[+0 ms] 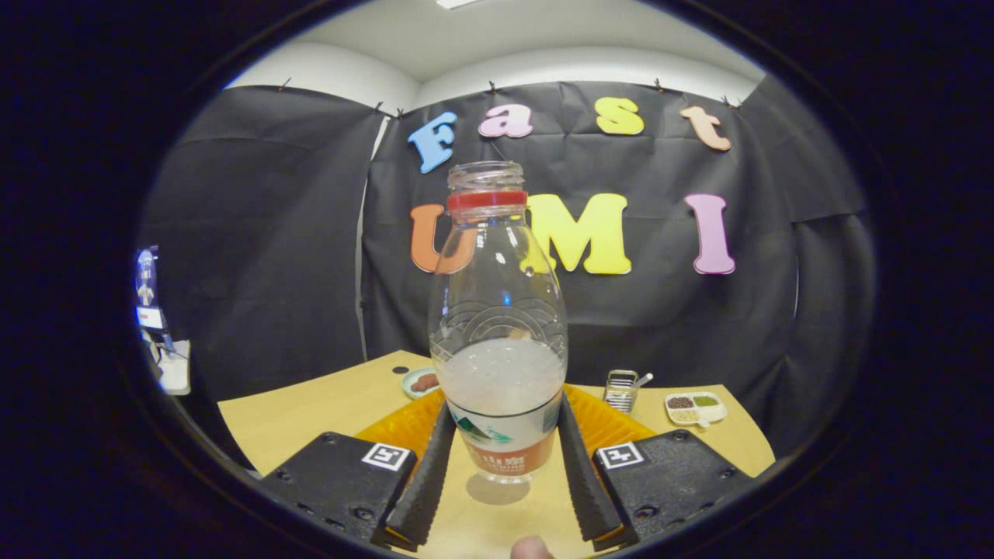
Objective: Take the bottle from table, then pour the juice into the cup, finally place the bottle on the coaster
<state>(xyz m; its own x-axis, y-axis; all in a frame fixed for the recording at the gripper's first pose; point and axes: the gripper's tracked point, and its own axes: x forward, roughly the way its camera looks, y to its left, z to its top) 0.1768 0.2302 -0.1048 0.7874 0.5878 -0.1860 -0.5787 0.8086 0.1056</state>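
Observation:
A clear plastic bottle (498,310) with a red neck ring and no cap stands upright between my fingers. Whitish juice fills roughly its lower third. My gripper (505,409) is shut on the bottle, one finger on each side of its labelled lower part. The bottle's base is at or just above the wooden table (311,423), with a small shadow right beneath it. An orange ribbed coaster (609,425) lies on the table just behind the bottle, partly hidden by it and by my fingers.
Beyond the bottle on the left sits a small teal dish (420,382) holding something brown. On the right stand a small metal holder (621,388) and a white divided dish (695,407) of seeds. A person's fingertip (532,548) shows below the fingers.

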